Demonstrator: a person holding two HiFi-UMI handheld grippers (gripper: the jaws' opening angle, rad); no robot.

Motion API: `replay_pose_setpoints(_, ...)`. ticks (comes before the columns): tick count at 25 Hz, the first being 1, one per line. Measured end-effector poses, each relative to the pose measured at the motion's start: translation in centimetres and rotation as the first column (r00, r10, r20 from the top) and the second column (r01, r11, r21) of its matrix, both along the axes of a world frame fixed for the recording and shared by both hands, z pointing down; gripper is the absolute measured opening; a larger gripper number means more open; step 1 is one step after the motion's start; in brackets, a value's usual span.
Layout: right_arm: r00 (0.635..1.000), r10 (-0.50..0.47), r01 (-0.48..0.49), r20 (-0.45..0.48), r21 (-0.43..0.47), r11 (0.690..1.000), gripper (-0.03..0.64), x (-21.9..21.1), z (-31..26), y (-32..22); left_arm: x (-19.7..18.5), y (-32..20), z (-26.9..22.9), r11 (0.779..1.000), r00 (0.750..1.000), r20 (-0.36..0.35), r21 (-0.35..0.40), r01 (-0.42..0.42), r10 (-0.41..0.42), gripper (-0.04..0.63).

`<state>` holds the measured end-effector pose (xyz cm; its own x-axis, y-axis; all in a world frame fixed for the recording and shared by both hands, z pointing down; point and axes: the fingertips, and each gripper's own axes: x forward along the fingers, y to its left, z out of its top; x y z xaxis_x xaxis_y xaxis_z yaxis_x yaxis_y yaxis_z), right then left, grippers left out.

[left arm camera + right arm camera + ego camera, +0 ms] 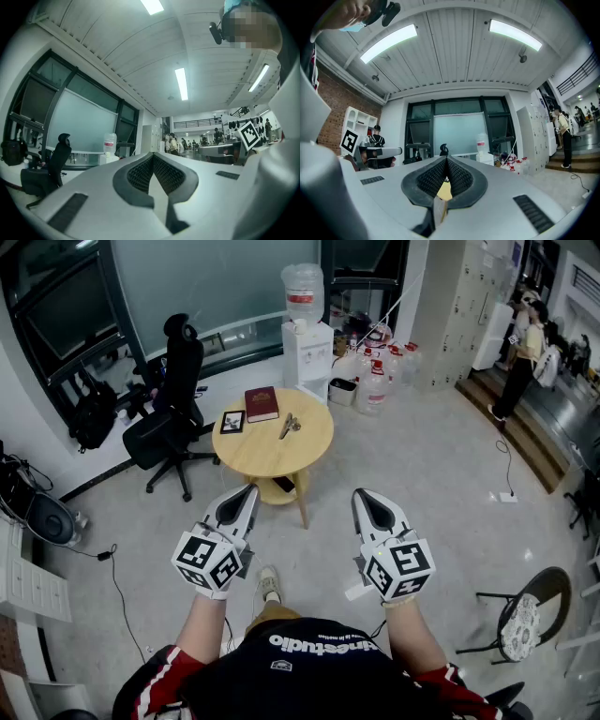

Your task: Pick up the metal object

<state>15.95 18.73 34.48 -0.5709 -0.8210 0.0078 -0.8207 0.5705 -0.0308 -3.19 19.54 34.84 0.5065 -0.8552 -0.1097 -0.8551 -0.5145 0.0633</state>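
Left tool (249, 491) and right tool (360, 493), both held level, jaws closed tip to tip, nothing gripped. Well beyond them a round wooden worktop (267, 454) is seen. The metal object (289, 425) lies flat near its middle, slightly toward the right edge, just beside a red book (262, 403) at the far edge. The object is judged stiff, smooth and liable to slip. Being slender and low, it is best taken across its narrow width near mid-length. Finer detail cannot be resolved.
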Motion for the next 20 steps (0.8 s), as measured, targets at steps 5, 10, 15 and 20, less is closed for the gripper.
replay_pose_setpoints(5, 1.0, 0.003, -0.003, -0.002, -0.006, 1.0, 0.026, -0.3, 0.4, 0.5, -0.3, 0.6, 0.2, 1.0, 1.0, -0.001, 0.002, 0.001, -0.001, 0.015)
replay_pose_setpoints(10, 1.0, 0.002, -0.002, -0.002, -0.01, 1.0, 0.026, -0.1, 0.3, 0.9, -0.1, 1.2, -0.1, 1.0, 1.0, -0.004, 0.002, 0.004, -0.004, 0.015)
replay_pose_setpoints(15, 1.0, 0.005, -0.005, -0.007, -0.001, 1.0, 0.026, -0.2, 0.3, 1.4, -0.3, 1.8, 0.0, 1.0, 1.0, -0.003, 0.006, 0.005, -0.005, 0.015)
replay_pose_setpoints(20, 1.0, 0.011, -0.011, -0.002, 0.014, 1.0, 0.026, -0.4, -0.3, 1.5, -0.7, 2.0, -0.3, 1.0, 1.0, -0.006, 0.013, 0.009, -0.009, 0.015)
